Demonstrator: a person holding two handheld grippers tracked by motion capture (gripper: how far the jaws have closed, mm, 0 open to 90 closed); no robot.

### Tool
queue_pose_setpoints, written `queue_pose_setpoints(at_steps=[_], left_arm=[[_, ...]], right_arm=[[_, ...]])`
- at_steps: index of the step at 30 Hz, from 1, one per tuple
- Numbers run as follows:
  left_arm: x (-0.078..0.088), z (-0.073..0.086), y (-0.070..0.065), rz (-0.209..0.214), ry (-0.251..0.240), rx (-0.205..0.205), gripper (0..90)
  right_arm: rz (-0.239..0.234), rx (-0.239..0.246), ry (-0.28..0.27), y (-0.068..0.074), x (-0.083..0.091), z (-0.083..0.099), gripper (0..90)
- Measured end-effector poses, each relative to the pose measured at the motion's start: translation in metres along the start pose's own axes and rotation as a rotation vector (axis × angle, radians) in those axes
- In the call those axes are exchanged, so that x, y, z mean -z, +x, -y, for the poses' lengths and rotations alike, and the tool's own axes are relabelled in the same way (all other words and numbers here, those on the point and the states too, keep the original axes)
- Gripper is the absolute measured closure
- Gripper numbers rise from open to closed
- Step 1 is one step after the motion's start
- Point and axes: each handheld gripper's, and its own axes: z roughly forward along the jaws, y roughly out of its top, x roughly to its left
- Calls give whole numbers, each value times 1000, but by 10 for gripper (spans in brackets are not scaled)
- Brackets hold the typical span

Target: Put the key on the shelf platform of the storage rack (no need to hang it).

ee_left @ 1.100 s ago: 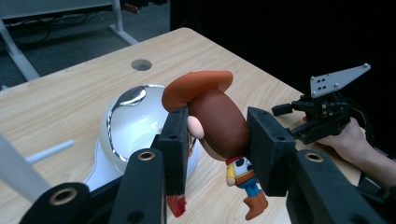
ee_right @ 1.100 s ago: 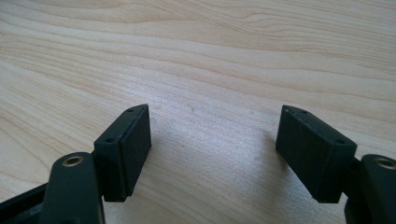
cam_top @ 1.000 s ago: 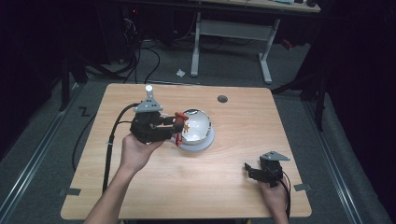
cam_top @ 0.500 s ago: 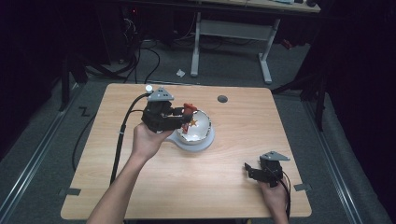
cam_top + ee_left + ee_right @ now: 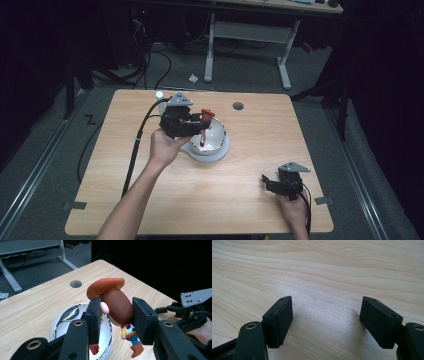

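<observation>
Brown-headed cowboy figure (image 5: 117, 306) clamped in left gripper (image 5: 200, 121), now farther over bowl (image 5: 216, 136); right gripper (image 5: 325, 322) agape, unmoved

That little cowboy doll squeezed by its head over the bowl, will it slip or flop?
The cowboy figure probably stays stiff: its legs hang without sagging. The left gripper clamps its rounded, smooth head, so it might swivel or slip. It looks light and top-heavy, likely to tip in the shiny bowl.

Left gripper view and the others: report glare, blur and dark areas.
Left gripper view: sharp on the cowboy figure, bright glare on the metal bowl, black beyond the table edge. High view: table lit, surroundings dim. Right gripper view: evenly lit wood, near jaws slightly soft.
</observation>
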Motion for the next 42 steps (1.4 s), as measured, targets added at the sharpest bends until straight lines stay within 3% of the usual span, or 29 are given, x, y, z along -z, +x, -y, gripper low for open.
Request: queue_pose_setpoints(at_steps=[8, 14, 29, 42], left_arm=[[-17, 5, -1, -15, 35, -30, 611], [-30, 9, 5, -28, 56, -16, 611], [-52, 21, 9, -42, 112, -35, 611], [-70, 39, 16, -54, 149, -1, 610]], right_arm=[[0, 2, -1, 0, 0, 0, 269], [0, 2, 0, 0, 0, 0, 269], [0, 0, 0, 0, 0, 0, 269], [-1, 1, -1, 0, 0, 0, 269]])
